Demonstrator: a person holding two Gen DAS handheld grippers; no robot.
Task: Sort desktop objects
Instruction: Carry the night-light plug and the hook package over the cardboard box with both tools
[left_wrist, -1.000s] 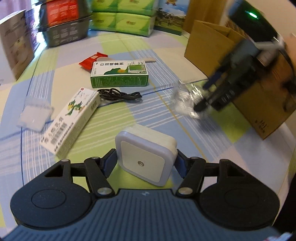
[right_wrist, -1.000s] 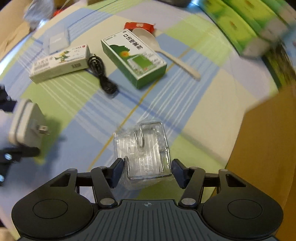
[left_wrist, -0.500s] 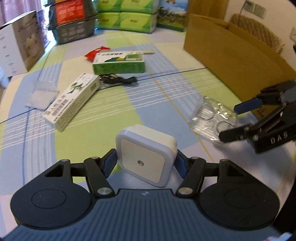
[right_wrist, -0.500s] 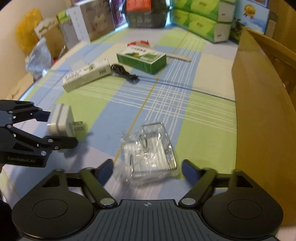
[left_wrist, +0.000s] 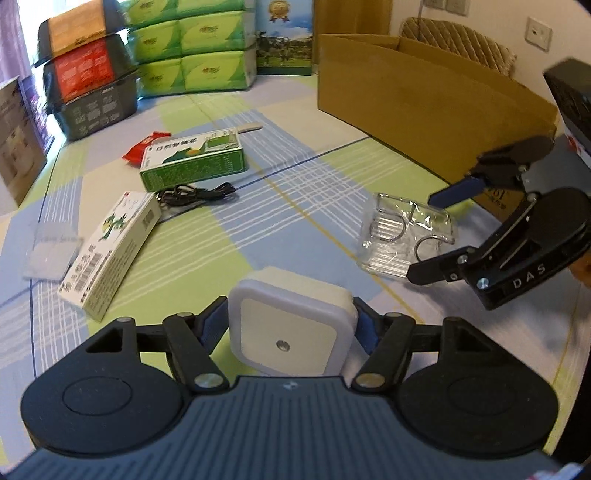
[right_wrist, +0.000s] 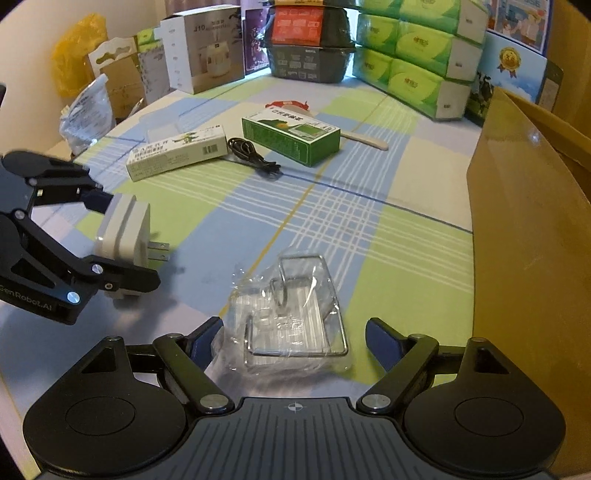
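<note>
Near the cardboard box (right_wrist: 532, 236) on the desk's (right_wrist: 369, 221) right, the clear hook packet (right_wrist: 291, 325) is lying between the right hand-held gripper's (right_wrist: 295, 343) spread fingers, looking light, crinkly and slippery, best pinched across its stiff sides, while the left hand-held gripper (left_wrist: 291, 325) is pinching the white plug-in night light (left_wrist: 291, 325).

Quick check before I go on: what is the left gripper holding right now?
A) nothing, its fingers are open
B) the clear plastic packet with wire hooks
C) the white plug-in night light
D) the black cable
C: the left gripper has both fingers pressed against the sides of the white plug-in night light, while the clear plastic packet lies on the tablecloth between the open fingers of the right gripper.
</note>
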